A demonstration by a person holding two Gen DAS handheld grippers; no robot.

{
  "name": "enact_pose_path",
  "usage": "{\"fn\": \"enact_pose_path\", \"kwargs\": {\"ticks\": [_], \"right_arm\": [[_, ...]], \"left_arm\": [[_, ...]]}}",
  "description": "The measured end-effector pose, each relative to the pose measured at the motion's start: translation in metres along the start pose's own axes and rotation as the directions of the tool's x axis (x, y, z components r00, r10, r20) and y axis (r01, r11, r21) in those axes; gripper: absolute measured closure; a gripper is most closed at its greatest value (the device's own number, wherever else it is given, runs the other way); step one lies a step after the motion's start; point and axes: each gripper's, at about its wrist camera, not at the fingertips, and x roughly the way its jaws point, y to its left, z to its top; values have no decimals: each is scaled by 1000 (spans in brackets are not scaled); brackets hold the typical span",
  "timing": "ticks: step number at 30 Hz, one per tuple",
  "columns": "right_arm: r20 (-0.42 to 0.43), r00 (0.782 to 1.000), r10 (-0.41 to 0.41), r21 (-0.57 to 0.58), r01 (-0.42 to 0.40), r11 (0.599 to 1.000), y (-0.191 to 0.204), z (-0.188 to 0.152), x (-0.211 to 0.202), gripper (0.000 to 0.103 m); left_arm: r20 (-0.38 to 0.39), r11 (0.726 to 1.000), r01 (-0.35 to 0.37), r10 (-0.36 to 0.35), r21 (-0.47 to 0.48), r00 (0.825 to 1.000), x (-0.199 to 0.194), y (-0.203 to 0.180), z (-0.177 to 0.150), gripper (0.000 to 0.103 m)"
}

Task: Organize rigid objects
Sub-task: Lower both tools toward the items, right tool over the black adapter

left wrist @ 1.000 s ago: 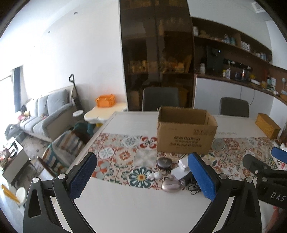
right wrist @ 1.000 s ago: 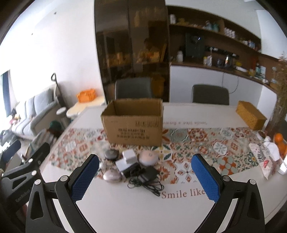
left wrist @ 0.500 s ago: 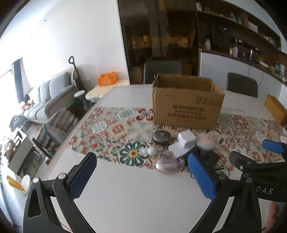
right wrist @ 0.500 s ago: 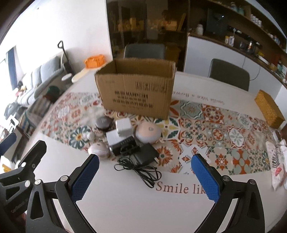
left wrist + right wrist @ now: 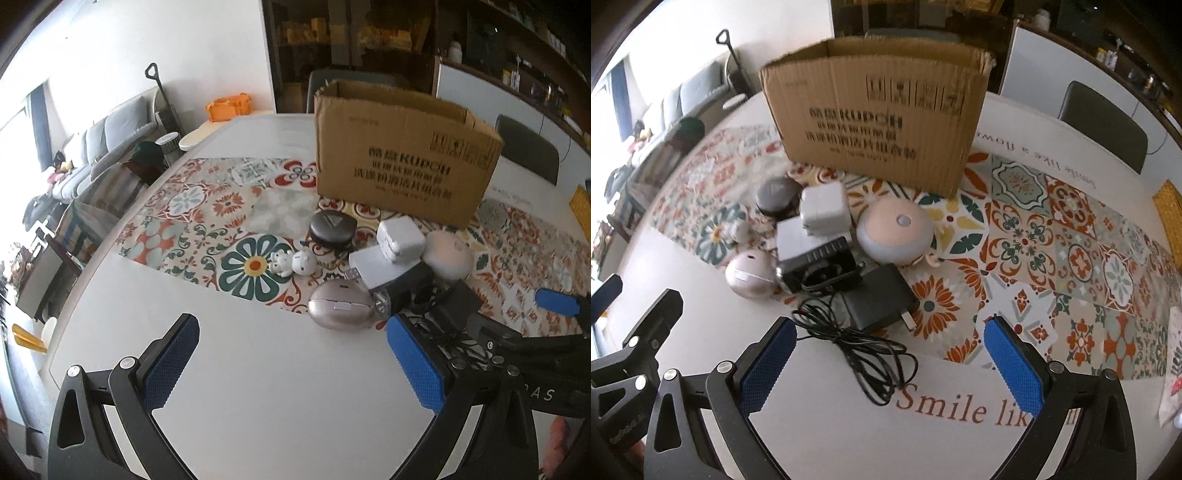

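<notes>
Nothing looks packed yet: we count a black round case [image 5: 776,194], white charger cube [image 5: 823,210], grey-and-black box [image 5: 809,251], domed pink lamp [image 5: 895,230], rose oval case [image 5: 750,275], small white figurine [image 5: 293,262] and black adapter [image 5: 879,302] with cable [image 5: 860,347], clustered just before the open cardboard box [image 5: 879,122], whose interior we cannot see. We hold the left gripper [image 5: 291,365] and right gripper [image 5: 890,365] with jaws apart and empty, near the cluster. Surface: white table [image 5: 266,387] with patterned tile runner [image 5: 1071,254]; sofa [image 5: 99,144], chairs and shelving beyond.

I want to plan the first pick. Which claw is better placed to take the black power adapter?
Right claw: open, with the black power adapter just ahead between its fingers. Left claw faces bare table.
</notes>
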Motion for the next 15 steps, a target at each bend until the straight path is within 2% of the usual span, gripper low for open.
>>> {"fn": "enact_pose_path", "kwargs": {"ticks": [5, 10, 15], "right_arm": [[-31, 999, 8, -21, -9, 1000, -3, 2, 19, 3], [-57, 998, 24, -49, -26, 998, -1, 5, 38, 12], [-81, 996, 38, -72, -44, 996, 1, 10, 55, 17]], "left_arm": [[-31, 1000, 3, -3, -3, 1000, 14, -6, -1, 0], [-56, 1000, -3, 4, 6, 998, 28, -12, -1, 0], [-81, 1000, 4, -4, 0, 997, 39, -14, 0, 0]]}}
